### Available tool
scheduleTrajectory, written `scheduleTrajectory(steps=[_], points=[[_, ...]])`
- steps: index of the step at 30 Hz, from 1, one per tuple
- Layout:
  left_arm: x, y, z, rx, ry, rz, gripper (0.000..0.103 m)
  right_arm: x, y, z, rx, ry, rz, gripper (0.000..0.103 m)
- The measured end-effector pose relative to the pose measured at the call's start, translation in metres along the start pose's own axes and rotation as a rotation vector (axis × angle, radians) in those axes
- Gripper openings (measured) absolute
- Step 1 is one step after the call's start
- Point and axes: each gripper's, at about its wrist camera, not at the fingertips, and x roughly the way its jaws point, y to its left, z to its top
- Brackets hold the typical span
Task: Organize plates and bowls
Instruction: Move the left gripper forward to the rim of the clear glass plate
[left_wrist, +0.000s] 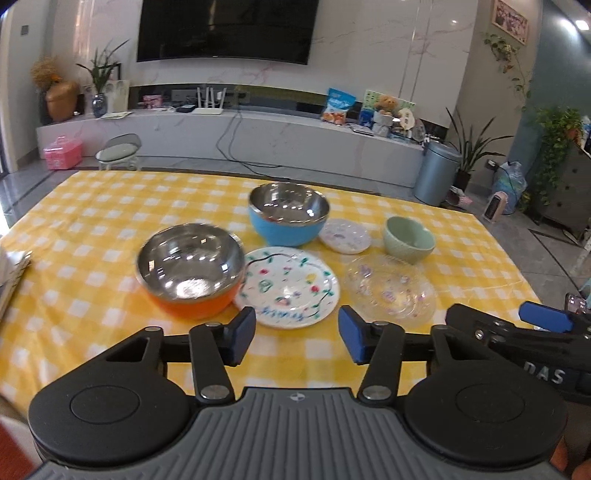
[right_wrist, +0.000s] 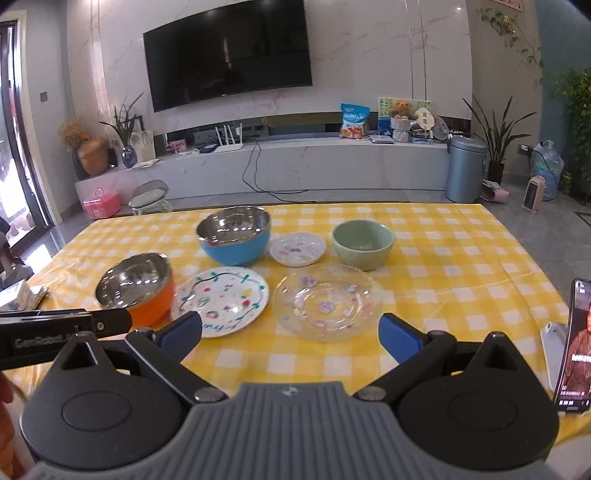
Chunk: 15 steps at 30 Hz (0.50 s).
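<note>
Six pieces of tableware lie spread out singly on the yellow checked table (right_wrist: 443, 258), none stacked yet, so the sorting looks barely begun. The orange bowl (left_wrist: 190, 273) and the blue bowl (left_wrist: 288, 216), both steel-lined, sit to the left, and the green bowl (right_wrist: 362, 243) sits apart at the far right. Among them lie the painted flower plate (left_wrist: 290, 290), the small white saucer (left_wrist: 345, 236) and the clear glass plate (right_wrist: 328, 301). The left gripper (left_wrist: 297, 334) hangs just short of the painted plate's near rim, its jaws apart and empty, probably lined up to take that rim. The right gripper (right_wrist: 290, 332) is spread wide and empty before the glass plate. A phone (right_wrist: 574, 347) stands propped at the right edge, clear of the work.
</note>
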Motion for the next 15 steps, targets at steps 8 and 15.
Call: scheduleTrajectory(steps=[8, 15], points=[[0.038, -0.021, 0.015, -0.018, -0.025, -0.086, 0.054, 0.048, -0.031, 0.025, 0.018, 0.052, 0.004, 0.070], [0.086, -0.040, 0.024, -0.038, 0.010, -0.088, 0.054, 0.116, -0.066, 0.031, 0.035, 0.149, 0.019, 0.059]])
